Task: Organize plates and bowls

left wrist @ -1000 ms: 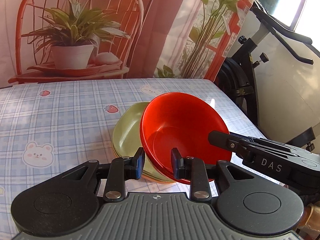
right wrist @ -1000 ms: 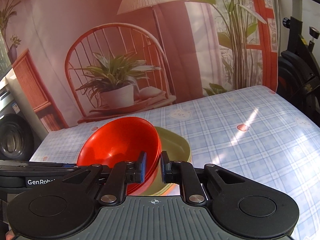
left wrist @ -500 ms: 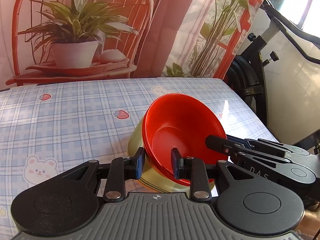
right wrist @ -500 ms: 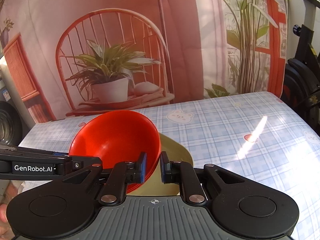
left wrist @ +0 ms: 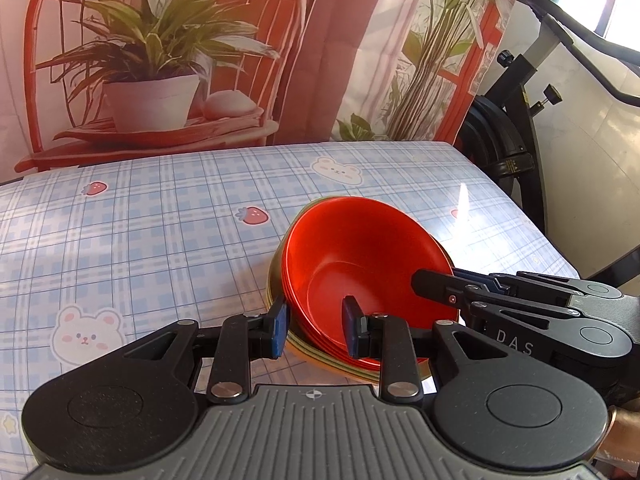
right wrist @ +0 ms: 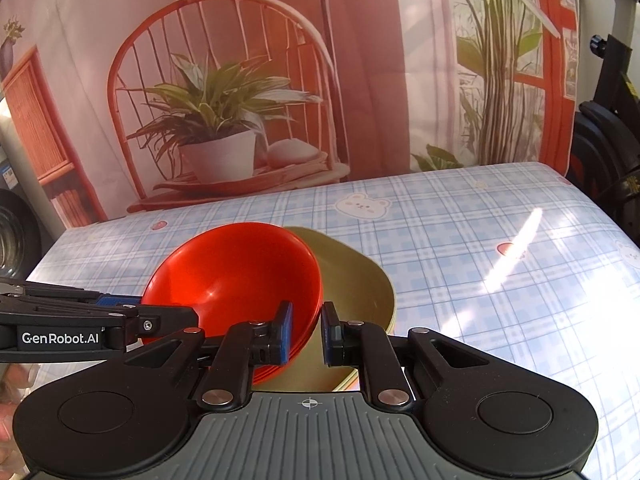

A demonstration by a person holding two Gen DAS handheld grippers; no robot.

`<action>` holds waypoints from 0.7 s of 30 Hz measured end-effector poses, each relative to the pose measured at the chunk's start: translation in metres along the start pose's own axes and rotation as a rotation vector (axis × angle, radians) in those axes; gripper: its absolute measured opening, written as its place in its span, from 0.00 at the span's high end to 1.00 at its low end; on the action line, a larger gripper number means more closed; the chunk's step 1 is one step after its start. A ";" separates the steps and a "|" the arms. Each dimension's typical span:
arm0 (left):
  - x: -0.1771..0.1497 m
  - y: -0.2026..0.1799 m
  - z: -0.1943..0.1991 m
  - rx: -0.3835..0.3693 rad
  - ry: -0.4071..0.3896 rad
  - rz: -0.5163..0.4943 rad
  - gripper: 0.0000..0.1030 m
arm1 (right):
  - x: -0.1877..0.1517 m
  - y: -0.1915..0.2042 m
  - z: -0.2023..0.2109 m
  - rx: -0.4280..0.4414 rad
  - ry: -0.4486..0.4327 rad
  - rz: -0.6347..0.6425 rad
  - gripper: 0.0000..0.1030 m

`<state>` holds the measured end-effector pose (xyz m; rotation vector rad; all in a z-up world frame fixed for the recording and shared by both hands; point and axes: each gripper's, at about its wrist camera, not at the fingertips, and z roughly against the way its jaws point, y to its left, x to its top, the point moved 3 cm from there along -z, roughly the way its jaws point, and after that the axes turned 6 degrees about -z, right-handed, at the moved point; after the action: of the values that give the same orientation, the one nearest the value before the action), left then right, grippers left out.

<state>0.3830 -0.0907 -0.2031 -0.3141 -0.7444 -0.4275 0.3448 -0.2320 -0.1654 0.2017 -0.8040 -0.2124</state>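
On the right gripper [left wrist: 416,284], "DAS"; on the left gripper [right wrist: 196,316], "GenRobot.AI". Both sets of fingers clench the red bowls' [right wrist: 240,276] rim.

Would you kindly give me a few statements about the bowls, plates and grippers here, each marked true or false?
1. The red bowls sit on the green plates. True.
2. Both grippers grip the stack's edge. True: the left gripper and the right gripper each close on the rims.
3. The tablecloth is plain white. False: it is blue plaid with bears and strawberries.
4. The red bowls are upside down. False: they open upward, tilted.
5. The stack lies flat. False: it is tilted, though where it touches the cloth is hidden.
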 end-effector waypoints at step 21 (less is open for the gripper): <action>0.005 -0.008 0.086 0.142 -0.128 -0.031 0.60 | 0.019 0.018 0.066 -0.033 -0.123 0.086 0.78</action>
<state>0.3324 -0.0628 -0.1388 -0.1981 -0.9013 -0.3840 0.3111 -0.2258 -0.1027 0.1236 -0.9285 -0.1578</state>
